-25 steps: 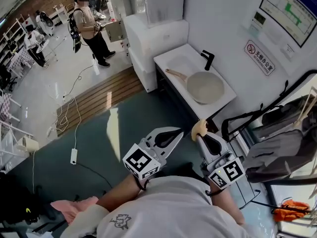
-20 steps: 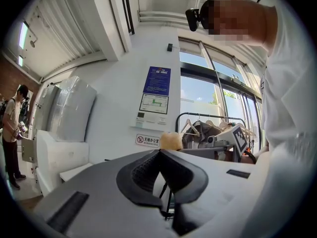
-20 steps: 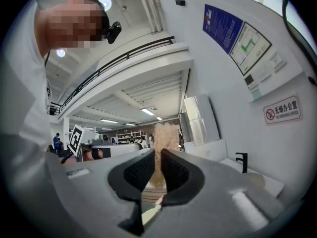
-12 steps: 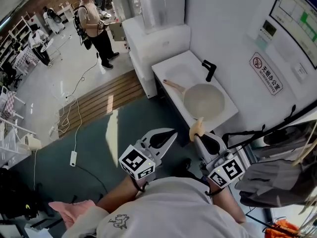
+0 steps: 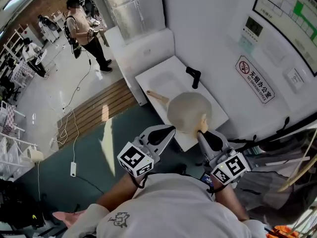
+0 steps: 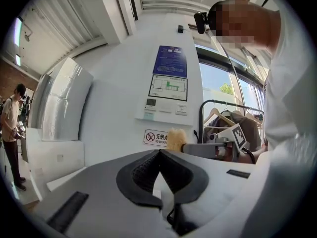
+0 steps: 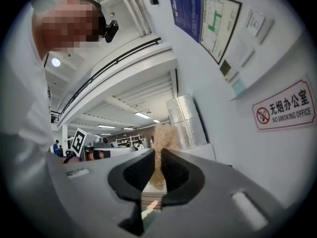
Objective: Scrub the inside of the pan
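The pan (image 5: 189, 112) came within reach.
Right hand-held gripper (image 5: 200, 134) pinched the sponge (image 5: 202, 126); left hand-held gripper (image 5: 170, 130) was shut, empty (scrubbing unstarted).

Pan (image 5: 187, 112): near rim covered by sponge (image 5: 202, 126) and tip of right gripper (image 5: 201, 134). Sponge's lower part is buried between the clamped jaws. Pan's inside is too pale to judge. Wall chart (image 5: 290, 6) beyond the pan is cut by the frame edge, its print unreadable.
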### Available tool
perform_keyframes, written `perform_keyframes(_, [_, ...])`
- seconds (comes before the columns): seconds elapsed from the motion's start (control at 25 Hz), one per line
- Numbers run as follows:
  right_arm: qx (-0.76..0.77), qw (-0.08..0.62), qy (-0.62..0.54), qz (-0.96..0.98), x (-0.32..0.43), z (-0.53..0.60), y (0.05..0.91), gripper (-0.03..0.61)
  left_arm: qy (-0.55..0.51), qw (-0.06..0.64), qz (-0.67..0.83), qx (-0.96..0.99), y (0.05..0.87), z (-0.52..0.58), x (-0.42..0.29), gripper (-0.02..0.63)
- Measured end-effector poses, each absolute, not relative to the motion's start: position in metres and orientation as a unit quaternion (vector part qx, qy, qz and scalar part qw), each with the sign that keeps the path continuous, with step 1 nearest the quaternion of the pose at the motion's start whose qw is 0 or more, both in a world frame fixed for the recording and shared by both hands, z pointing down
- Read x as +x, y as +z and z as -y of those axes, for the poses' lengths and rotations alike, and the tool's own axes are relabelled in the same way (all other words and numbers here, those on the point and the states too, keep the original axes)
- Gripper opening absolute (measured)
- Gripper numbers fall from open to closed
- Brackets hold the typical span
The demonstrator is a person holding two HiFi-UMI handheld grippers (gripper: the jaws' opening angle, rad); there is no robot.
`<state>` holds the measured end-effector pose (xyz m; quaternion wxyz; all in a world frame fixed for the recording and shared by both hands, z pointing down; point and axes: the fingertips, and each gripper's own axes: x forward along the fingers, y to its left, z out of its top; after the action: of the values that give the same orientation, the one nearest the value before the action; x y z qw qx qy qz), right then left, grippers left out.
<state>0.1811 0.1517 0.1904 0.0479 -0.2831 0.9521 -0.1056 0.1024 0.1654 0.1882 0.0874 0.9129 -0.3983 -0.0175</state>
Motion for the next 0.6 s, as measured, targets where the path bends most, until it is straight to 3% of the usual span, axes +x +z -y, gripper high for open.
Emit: perform_keyframes(0.6, [-0.370, 0.053, -0.111, -0.921, 0.221, -0.084, 0.198, 0.038, -0.016, 0.079, 0.303, 0.950, 0.193, -0.077, 0.147, 0.002])
